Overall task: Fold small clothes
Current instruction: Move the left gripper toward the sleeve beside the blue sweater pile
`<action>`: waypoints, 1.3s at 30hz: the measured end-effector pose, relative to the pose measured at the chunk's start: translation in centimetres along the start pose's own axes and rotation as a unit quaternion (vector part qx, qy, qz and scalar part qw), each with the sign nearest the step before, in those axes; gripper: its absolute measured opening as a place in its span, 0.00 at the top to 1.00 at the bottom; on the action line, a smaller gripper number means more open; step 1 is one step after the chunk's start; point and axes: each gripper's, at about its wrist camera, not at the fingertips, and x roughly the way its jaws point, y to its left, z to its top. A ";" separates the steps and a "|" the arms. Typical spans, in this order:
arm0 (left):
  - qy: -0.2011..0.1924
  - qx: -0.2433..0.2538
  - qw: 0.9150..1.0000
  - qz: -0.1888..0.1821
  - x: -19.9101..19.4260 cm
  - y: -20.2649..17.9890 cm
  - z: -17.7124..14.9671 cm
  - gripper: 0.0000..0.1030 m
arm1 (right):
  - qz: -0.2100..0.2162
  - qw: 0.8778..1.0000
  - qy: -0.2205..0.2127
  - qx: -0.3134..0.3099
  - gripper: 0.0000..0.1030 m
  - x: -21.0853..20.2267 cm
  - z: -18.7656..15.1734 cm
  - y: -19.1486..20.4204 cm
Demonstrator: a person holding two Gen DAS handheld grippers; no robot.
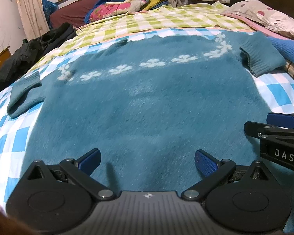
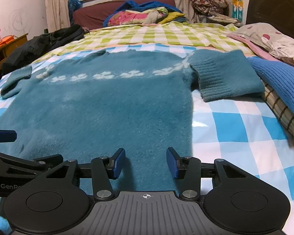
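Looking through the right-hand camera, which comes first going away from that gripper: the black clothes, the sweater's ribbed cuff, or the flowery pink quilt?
From the right gripper, nearest first:
1. Ribbed cuff of the teal sweater, ahead, right of centre.
2. Black clothes, far left edge of the bed.
3. Flowery pink quilt, at the back beneath the window.

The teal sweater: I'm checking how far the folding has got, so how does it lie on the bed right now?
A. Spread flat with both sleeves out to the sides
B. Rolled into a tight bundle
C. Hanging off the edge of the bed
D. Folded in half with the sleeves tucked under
A: the teal sweater lies flat on the checked bedsheet, one sleeve out to the left and the other sleeve out to the right, no fold made.
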 end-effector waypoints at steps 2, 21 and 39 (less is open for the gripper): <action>-0.001 0.004 1.000 0.000 0.1 -0.3 0.2 0.00 | -0.002 1.000 -0.002 0.001 0.59 0.1 0.2 -0.2; -0.007 0.044 0.999 0.022 0.5 -2.5 1.3 0.00 | 0.000 1.000 -0.014 0.016 0.61 0.3 0.5 -1.8; -0.045 0.076 0.996 -0.019 0.6 -6.0 5.3 0.00 | -0.018 0.997 -0.035 0.063 0.63 -0.3 0.8 -5.8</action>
